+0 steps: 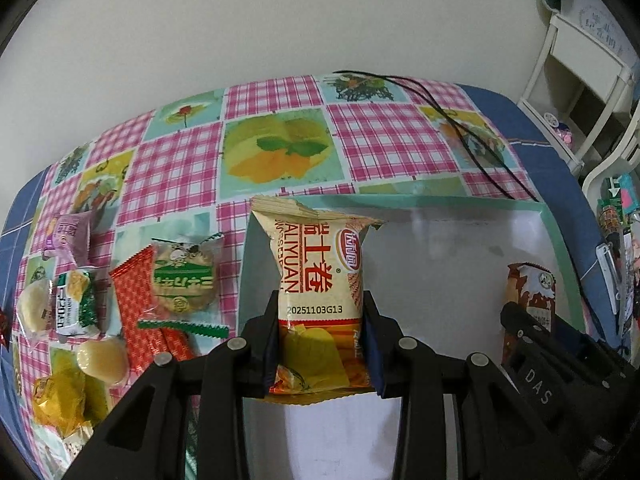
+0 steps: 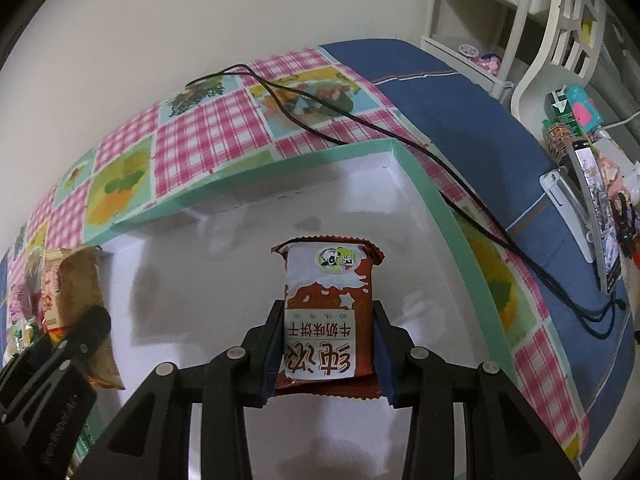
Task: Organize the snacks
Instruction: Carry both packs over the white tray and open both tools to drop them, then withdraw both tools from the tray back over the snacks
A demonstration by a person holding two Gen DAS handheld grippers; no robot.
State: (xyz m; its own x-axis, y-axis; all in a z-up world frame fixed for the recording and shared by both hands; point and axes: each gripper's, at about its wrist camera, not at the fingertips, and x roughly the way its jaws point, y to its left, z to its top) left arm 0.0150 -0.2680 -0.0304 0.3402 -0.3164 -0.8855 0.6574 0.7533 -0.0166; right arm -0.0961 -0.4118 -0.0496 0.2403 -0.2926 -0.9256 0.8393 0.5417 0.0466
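Both packets hang above the white floor of the box (image 2: pixel 404 168). I judge the main risk is dropping them askew or having one slip, since each is pinched only across its lower half and the wrappers are slick. My left gripper (image 1: pixel 320 344) is clenched on the yellow packet (image 1: pixel 320 276) near the box's left wall. My right gripper (image 2: pixel 326 344) is clenched on the brown packet (image 2: pixel 329 312) over the box's middle. More loose snacks (image 1: pixel 120 300) lie left of the box.

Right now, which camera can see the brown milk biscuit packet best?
The right wrist view: the brown biscuit packet fills the middle, clamped in the right gripper over the white box, its label readable. The left wrist view catches only part of it at the right edge, half hidden behind that gripper.
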